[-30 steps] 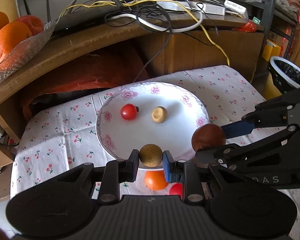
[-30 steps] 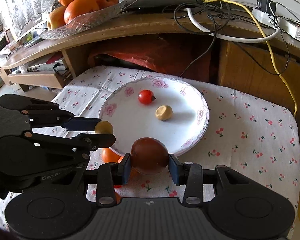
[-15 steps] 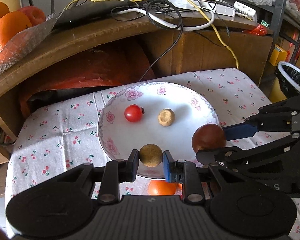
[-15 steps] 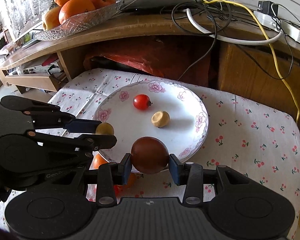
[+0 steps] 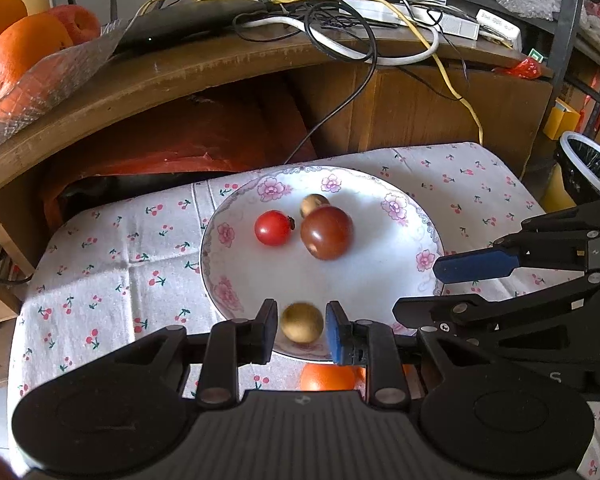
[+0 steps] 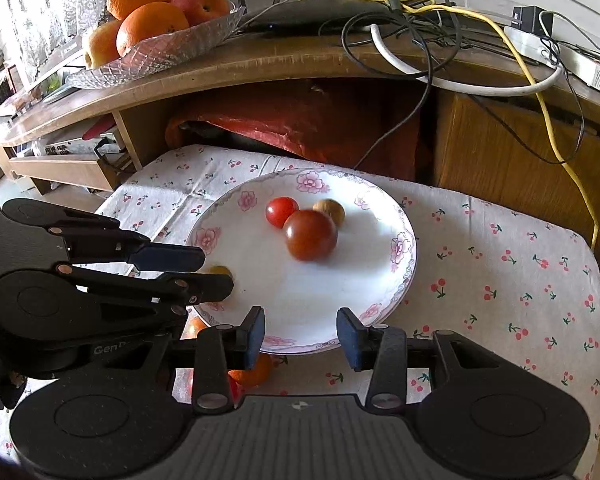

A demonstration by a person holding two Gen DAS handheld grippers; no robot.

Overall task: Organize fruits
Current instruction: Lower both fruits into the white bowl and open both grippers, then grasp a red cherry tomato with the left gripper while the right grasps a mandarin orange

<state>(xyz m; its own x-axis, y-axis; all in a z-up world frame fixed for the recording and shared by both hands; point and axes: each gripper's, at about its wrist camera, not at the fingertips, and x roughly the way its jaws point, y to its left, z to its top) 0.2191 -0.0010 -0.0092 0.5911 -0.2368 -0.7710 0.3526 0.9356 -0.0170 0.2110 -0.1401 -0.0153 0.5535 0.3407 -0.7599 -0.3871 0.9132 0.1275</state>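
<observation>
The floral plate (image 5: 416, 236) sits on the cloth-covered surface (image 5: 100, 264); at its centre lies a dark red fruit (image 6: 310, 234), a small tomato (image 6: 280, 211) at 10 o'clock. Right claw (image 6: 300, 330) gapes empty; left claw (image 5: 301, 330) loosely flanks a tan ball (image 5: 302, 322)

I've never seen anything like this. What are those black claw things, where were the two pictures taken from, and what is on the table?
There is no robot: a person holds a two-fingered gripper in each hand, and each carries a wide-angle camera looking along its fingers. One picture is from the left gripper, the other from the right gripper; each also sees the other from the side. On the cherry-print tablecloth stands a flowered plate holding a small red tomato, a dark red fruit and a small tan fruit. Another tan fruit sits between the left gripper's open fingers; whether it is still gripped is unclear. The right gripper is open and empty. An orange fruit lies beside the plate.
</observation>
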